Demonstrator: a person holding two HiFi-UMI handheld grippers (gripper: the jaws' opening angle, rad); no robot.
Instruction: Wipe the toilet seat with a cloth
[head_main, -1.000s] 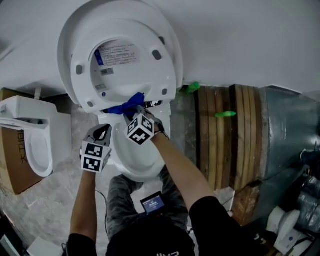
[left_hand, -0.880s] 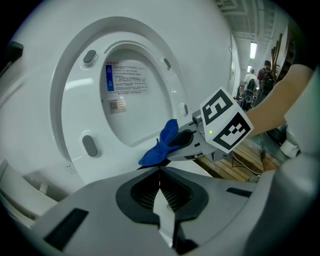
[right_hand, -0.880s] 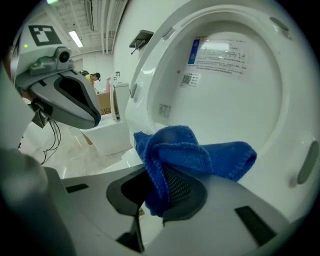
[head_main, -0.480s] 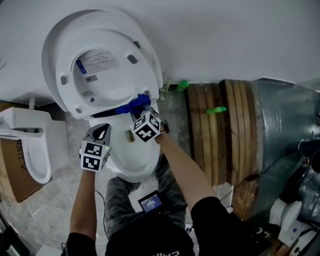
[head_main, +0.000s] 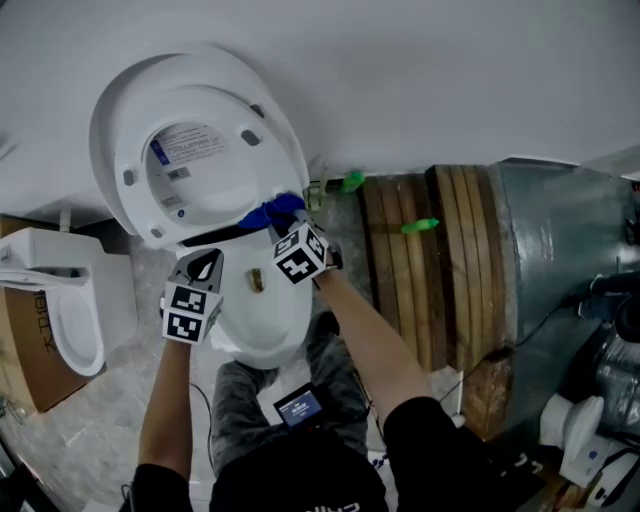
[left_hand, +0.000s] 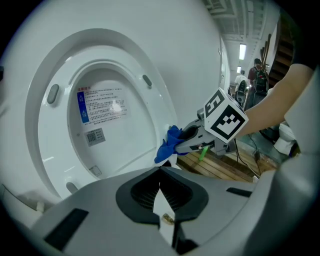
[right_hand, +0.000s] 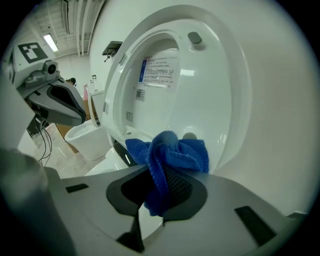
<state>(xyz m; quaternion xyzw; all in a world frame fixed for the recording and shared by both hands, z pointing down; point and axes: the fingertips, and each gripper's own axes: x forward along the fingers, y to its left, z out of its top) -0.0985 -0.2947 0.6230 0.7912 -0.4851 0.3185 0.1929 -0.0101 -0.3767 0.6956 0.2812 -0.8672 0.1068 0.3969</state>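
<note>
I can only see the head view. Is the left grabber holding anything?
Observer: No. The left gripper view shows the left gripper with its jaws shut together and nothing between them.
Operator: And that blue thing, is it really grabbed?
Observer: Yes. In the right gripper view the blue cloth is bunched up and pinched in the jaws of the right gripper. It sits close by the bottom of the raised toilet seat. I cannot tell whether it touches.

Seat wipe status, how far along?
Done: seat raised, blue cloth clamped in the right gripper. In hand: cloth sits at the seat's lower edge. To do: rest of the seat; no wiped area can be told apart. Left gripper shut, empty.
</note>
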